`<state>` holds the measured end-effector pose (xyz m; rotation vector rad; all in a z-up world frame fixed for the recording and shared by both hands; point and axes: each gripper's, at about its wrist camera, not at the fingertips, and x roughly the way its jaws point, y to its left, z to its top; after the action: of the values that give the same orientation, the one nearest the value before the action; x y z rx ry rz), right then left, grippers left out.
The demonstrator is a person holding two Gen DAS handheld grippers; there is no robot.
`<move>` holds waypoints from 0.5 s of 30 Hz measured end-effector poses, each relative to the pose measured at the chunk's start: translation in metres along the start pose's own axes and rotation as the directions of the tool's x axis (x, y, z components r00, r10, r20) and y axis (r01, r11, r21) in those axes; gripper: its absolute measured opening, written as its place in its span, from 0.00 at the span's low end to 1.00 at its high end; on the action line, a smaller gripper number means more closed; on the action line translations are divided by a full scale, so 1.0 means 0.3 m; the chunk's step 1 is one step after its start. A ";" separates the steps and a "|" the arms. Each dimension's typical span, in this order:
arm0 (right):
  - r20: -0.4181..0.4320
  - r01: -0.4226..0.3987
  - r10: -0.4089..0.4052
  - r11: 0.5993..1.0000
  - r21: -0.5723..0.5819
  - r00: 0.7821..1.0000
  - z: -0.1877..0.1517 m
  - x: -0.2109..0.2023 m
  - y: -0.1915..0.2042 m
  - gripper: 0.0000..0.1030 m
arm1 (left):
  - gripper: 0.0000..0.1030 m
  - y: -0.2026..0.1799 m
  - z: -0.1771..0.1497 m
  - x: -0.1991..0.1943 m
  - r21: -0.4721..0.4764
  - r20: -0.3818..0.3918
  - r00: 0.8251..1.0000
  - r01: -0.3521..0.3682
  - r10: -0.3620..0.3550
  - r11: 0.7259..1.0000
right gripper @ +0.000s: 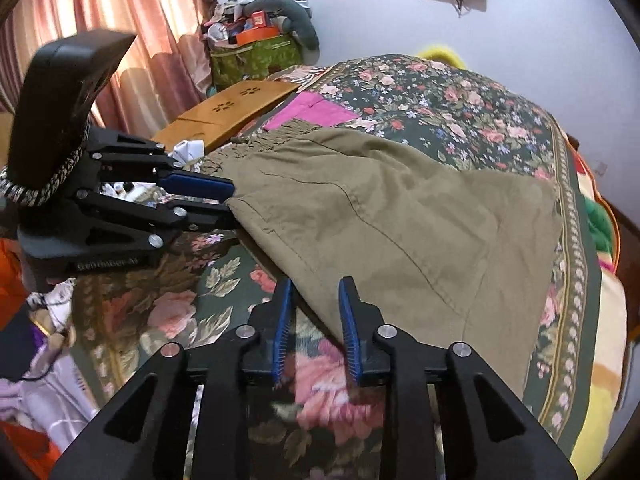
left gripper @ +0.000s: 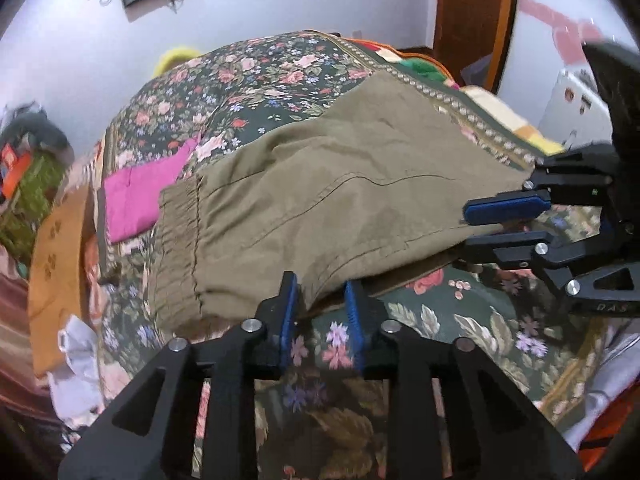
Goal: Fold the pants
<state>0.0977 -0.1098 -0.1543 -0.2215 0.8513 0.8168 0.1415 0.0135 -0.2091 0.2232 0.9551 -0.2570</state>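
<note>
Olive pants [left gripper: 320,200] lie folded on the floral bedspread [left gripper: 248,80] of the bed, left gripper [left gripper: 321,300] and right gripper [right gripper: 316,304] both at the near edge, jaws parted around the fabric hem, not clamped.

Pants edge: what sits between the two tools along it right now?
Only the pants' own near hem spans from left tool to right tool, over the floral bedspread; the right wrist view shows it.

Home bedroom: bed under a floral bedspread [right gripper: 460,104], pink curtains [right gripper: 120,20], wooden door [left gripper: 474,4], piled belongings [right gripper: 260,36] in the corner.
</note>
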 end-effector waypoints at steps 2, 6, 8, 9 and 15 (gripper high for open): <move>0.009 -0.004 0.004 1.000 0.025 1.000 -0.008 -0.028 -0.010 0.23 | 0.41 0.034 -0.006 -0.027 -0.043 0.009 1.000 0.013 -0.012 0.999; 0.042 -0.005 0.001 0.996 0.092 0.999 -0.011 -0.071 -0.042 0.24 | 0.67 0.105 -0.008 -0.091 -0.117 0.064 0.998 -0.018 0.026 0.993; 0.069 -0.006 -0.004 0.990 0.141 0.998 -0.008 -0.091 -0.066 0.29 | 0.76 0.139 -0.005 -0.112 -0.142 0.084 0.994 -0.058 0.070 0.988; 0.083 -0.007 -0.007 0.986 0.165 0.997 -0.004 -0.098 -0.079 0.33 | 0.80 0.164 -0.001 -0.119 -0.159 0.090 0.991 -0.080 0.096 0.984; 0.111 0.015 -0.047 0.961 0.276 0.993 0.031 -0.091 -0.143 0.41 | 0.82 0.304 0.033 -0.064 -0.254 0.050 0.988 -0.127 0.144 0.959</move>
<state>0.1235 -0.1495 -0.1338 0.0576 0.8383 0.6668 0.1671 0.0992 -0.1810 0.0470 0.8910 -0.0158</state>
